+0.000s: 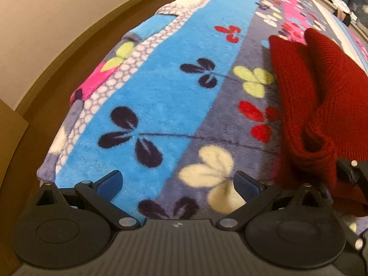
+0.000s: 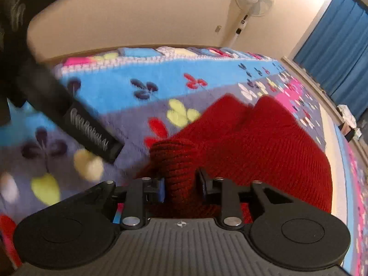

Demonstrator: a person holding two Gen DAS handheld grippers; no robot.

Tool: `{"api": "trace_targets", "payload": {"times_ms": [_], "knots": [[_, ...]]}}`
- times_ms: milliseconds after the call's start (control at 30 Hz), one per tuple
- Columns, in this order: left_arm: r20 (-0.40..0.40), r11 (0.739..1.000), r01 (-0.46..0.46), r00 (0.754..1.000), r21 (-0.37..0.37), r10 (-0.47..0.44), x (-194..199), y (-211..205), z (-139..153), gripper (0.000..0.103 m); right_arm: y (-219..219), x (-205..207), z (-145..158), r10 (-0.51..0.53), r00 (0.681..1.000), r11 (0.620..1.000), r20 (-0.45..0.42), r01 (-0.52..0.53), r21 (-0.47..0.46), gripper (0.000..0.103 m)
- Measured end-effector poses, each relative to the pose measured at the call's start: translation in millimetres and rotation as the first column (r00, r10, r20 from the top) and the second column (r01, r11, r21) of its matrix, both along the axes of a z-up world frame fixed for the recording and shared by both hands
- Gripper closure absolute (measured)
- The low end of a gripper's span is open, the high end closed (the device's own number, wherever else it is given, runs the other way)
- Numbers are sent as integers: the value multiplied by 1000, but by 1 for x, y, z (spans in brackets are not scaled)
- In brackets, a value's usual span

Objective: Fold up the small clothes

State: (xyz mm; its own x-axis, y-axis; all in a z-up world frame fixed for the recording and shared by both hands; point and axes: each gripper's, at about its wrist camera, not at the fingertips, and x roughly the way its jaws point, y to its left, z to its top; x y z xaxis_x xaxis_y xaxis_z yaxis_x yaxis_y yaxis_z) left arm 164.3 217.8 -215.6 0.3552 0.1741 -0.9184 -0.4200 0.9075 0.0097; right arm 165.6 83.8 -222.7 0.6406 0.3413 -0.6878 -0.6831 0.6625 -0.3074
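A floral fleece blanket (image 1: 161, 105) in blue, grey and pink covers the bed, and a red knitted garment (image 2: 248, 142) lies on its grey band, bunched into folds. A white standing fan (image 2: 250, 2) rises by the wall beyond. The right tool (image 2: 181, 184) is clamped on the garment's ribbed edge; the left tool (image 1: 177, 184) is spread wide above the blanket, holding nothing. No writing is readable

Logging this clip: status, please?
Left tongs open, empty, over the blanket. Right tongs shut on the red knit's ribbed edge. Knit bunched, not yet folded. Nothing in the way.
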Motion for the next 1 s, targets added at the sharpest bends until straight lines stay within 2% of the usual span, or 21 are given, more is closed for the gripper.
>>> {"api": "trace_targets", "payload": {"times_ms": [67, 167, 200, 233, 267, 333, 400, 433, 500, 533, 567, 667, 700, 733, 800, 867, 900, 1000], "knots": [[16, 1000, 0, 1000, 5, 0, 0, -1, 6, 1, -9, 1, 8, 23, 997, 998, -79, -18, 67, 73], [57, 999, -2, 998, -35, 4, 8, -4, 22, 1, -17, 4, 9, 60, 993, 994, -105, -50, 93, 73], [79, 999, 7, 997, -35, -4, 11, -8, 29, 1, -19, 5, 8, 58, 992, 993, -113, -46, 108, 71], [96, 999, 22, 995, -26, -19, 14, -13, 36, 1, -21, 5, 9, 55, 989, 991, -137, -37, 129, 65], [109, 999, 41, 993, -16, -39, 17, -19, 42, 1, -26, 3, 15, 49, 985, 988, -167, -23, 154, 61], [127, 996, 84, 988, 12, -85, 26, -34, 49, 0, -38, 1, 33, 32, 975, 974, -218, 18, 225, 63], [109, 991, 125, 986, 47, -130, 38, -49, 46, 0, -58, -1, 54, -57, 980, 959, -188, 107, 264, 66], [94, 988, 139, 985, 70, -145, 43, -56, 43, 0, -72, -3, 64, -144, 981, 949, -133, 175, 262, 66], [64, 981, 158, 984, 113, -166, 51, -64, 31, 0, -102, -2, 77, -324, 946, 912, -28, 320, 258, 66], [49, 979, 159, 985, 125, -167, 54, -65, 25, 0, -115, 2, 77, -384, 923, 893, -5, 373, 252, 64], [35, 980, 153, 987, 129, -159, 54, -63, 19, 0, -127, 8, 73, -408, 913, 886, -21, 402, 233, 68], [48, 987, 132, 989, 95, -137, 44, -53, 12, 0, -141, 27, 34, -378, 905, 904, -196, 407, 133, 77], [44, 986, 137, 989, 91, -142, 41, -50, 10, 0, -143, 26, 16, -372, 900, 908, -228, 404, 114, 77], [34, 984, 150, 988, 92, -153, 38, -50, 9, 0, -145, 22, 1, -370, 900, 910, -229, 401, 106, 77], [25, 979, 152, 987, 134, -157, 30, -51, 8, 0, -145, 8, -12, -364, 916, 913, -172, 387, 132, 77], [-41, 976, 153, 988, 157, -149, 26, -50, 7, 0, -142, 1, -4, -379, 910, 905, -166, 402, 138, 77], [-65, 977, 164, 986, 140, -156, 23, -49, 9, 0, -142, -3, 5, -378, 908, 903, -181, 405, 146, 77], [-52, 976, 177, 984, 126, -172, -2, -55, 29, 0, -149, -20, 38, -350, 907, 908, -236, 390, 155, 72]]}}
